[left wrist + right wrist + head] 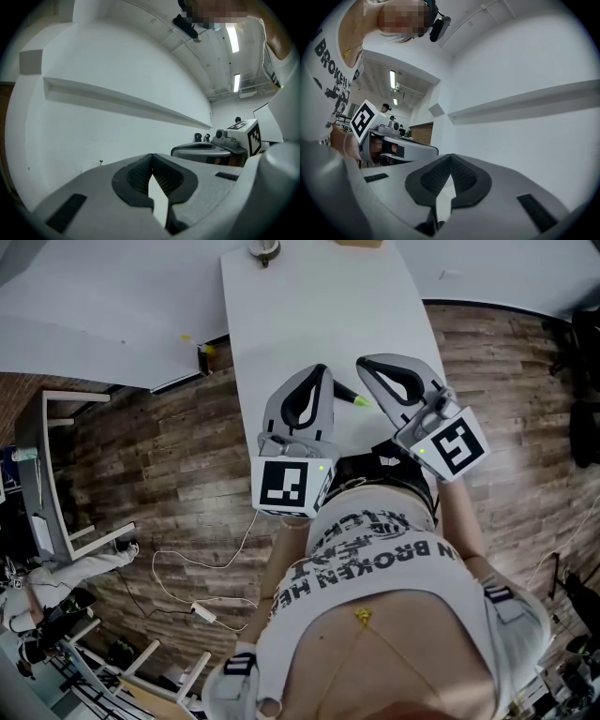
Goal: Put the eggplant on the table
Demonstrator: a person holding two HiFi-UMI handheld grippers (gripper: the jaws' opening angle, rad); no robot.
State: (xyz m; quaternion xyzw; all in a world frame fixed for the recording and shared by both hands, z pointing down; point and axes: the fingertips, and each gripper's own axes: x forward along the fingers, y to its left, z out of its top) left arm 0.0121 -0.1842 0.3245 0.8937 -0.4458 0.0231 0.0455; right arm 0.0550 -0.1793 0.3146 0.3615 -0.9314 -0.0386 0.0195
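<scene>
In the head view a dark, slim thing with a yellow-green end, probably the eggplant (352,396), lies on the white table (281,315) between my two grippers, partly hidden by them. My left gripper (323,369) is just to its left and my right gripper (366,362) just to its right, both held level over the table's near end. In the left gripper view the jaws of my left gripper (151,158) meet with nothing between them. The right gripper view shows my right gripper (450,158) shut and empty too. Neither gripper view shows the eggplant.
A small round object (264,249) and a tan object (361,243) sit at the table's far end. A white wall with a ledge (126,101) faces the grippers. On the wooden floor, a white frame (56,465) stands to the left and a cable (202,610) lies near the person.
</scene>
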